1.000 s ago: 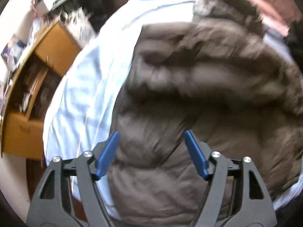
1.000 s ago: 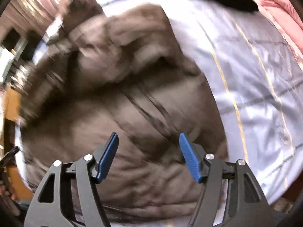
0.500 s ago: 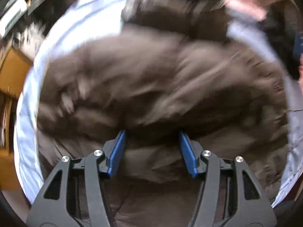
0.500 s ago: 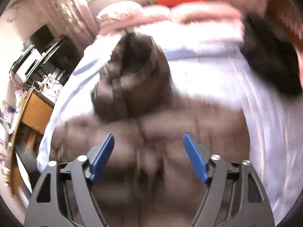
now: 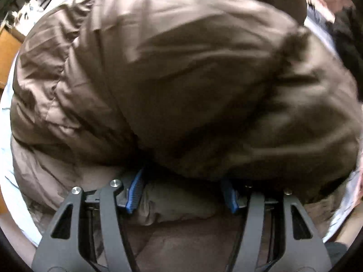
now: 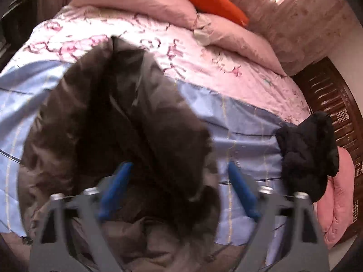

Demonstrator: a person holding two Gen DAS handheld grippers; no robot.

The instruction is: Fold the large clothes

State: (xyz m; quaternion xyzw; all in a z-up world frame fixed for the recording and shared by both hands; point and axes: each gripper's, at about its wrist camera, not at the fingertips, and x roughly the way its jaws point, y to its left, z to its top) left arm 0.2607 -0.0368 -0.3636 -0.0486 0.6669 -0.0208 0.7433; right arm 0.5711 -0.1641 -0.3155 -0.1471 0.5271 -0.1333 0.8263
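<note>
A big brown puffer jacket (image 5: 181, 79) lies bunched on a bed with a light blue sheet (image 6: 245, 122). In the left wrist view it fills almost the whole frame. My left gripper (image 5: 183, 190) is open, its blue fingers pushed under a thick fold of the jacket, tips partly hidden by the cloth. In the right wrist view the jacket (image 6: 118, 122) lies in front and to the left. My right gripper (image 6: 179, 188) is open, low over the jacket's near right edge, with cloth between its jaws.
A black garment (image 6: 310, 151) lies at the bed's right edge. Pink pillows (image 6: 238, 38) and an orange carrot plush (image 6: 215, 2) sit at the head. A dark wooden frame (image 6: 335, 104) is on the right. An orange wooden cabinet (image 5: 9, 52) stands left of the bed.
Both grippers have dropped and moved forward into the jacket. The left one went from above it to under a fold. The right view swung up toward the head of the bed.
</note>
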